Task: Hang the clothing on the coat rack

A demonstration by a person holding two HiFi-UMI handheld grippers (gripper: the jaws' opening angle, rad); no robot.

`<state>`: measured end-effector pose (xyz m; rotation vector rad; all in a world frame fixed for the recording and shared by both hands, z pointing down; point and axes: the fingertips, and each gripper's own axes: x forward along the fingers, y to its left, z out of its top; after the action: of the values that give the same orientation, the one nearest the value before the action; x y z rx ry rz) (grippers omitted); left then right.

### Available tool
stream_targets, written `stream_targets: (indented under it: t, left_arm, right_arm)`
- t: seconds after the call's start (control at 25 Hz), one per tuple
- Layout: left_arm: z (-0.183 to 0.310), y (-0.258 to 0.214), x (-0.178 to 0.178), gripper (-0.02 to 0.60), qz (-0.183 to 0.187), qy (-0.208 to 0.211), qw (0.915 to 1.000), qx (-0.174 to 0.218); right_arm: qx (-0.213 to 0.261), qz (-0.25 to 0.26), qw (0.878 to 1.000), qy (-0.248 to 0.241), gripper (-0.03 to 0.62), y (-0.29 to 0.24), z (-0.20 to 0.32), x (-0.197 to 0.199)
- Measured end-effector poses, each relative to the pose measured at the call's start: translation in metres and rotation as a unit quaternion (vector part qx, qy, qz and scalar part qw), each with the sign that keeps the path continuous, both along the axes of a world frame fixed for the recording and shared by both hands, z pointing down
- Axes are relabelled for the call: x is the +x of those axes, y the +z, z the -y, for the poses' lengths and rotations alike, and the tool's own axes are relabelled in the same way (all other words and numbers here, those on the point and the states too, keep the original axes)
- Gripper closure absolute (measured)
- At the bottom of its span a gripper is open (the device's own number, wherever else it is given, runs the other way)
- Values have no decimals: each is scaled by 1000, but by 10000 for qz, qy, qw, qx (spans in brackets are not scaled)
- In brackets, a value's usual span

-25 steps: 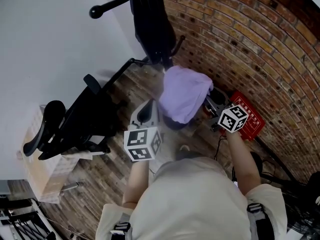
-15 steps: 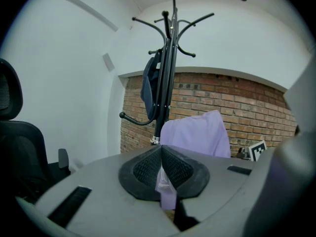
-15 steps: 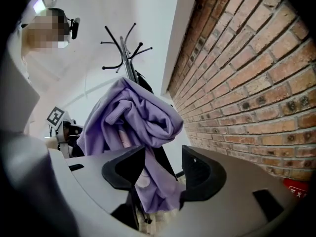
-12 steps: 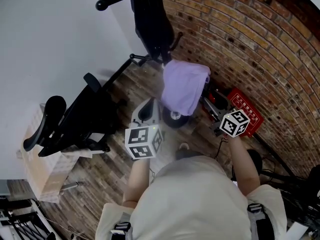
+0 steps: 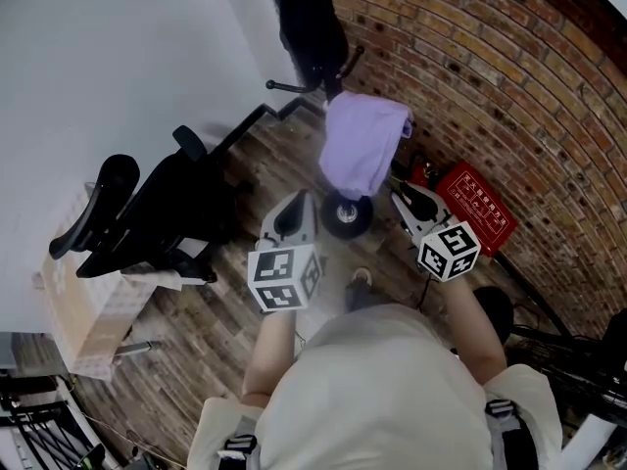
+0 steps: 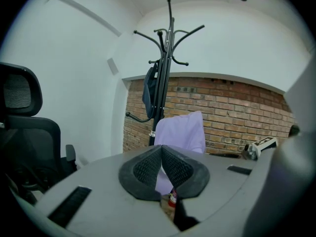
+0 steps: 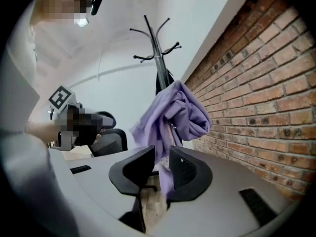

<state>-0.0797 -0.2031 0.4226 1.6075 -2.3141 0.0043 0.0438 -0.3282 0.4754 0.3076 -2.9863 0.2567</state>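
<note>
Fingers (image 7: 139, 169) of the right gripper (image 7: 162, 154) stood partly apart, having just been closing. A trailing fold of the purple garment (image 7: 173, 112) showed in the gap between them, though neither pad visibly pressed it. Those of the left gripper (image 6: 161, 149) were closed together on nothing. The garment hung bunched low on the coat rack (image 6: 168, 48), beside the brick wall (image 5: 490, 86) and below a black garment (image 6: 149, 85) on the same pole. Its perch there looked loose. If the right fingers closed onto the fold while drawing away, they would likely drag the garment off onto the floor (image 5: 196, 360). A snag could also rock the slender rack.
</note>
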Motion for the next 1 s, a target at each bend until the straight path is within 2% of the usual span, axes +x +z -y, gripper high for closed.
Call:
stream_targets:
  t: [0.2,0.32,0.64,1.0]
  left_arm:
    - [-30,7,19,578,-42,-62,10000,15]
    - [-47,10,33,578,-59,-85,9999,42]
    - [-86,10,75,578,-55,-127,9999,58]
    - [-125,13,113,577,-100,-231,9996,103]
  right_arm:
    - [443,-191,9988,-86,570,-11,-42,8]
    - [534,-174,9983,-121,580,-19,-63,16]
    - [471,-22,9989,-9,593,-42,-101,50]
    - [374,62,9991,-197,594,-52,-140,83]
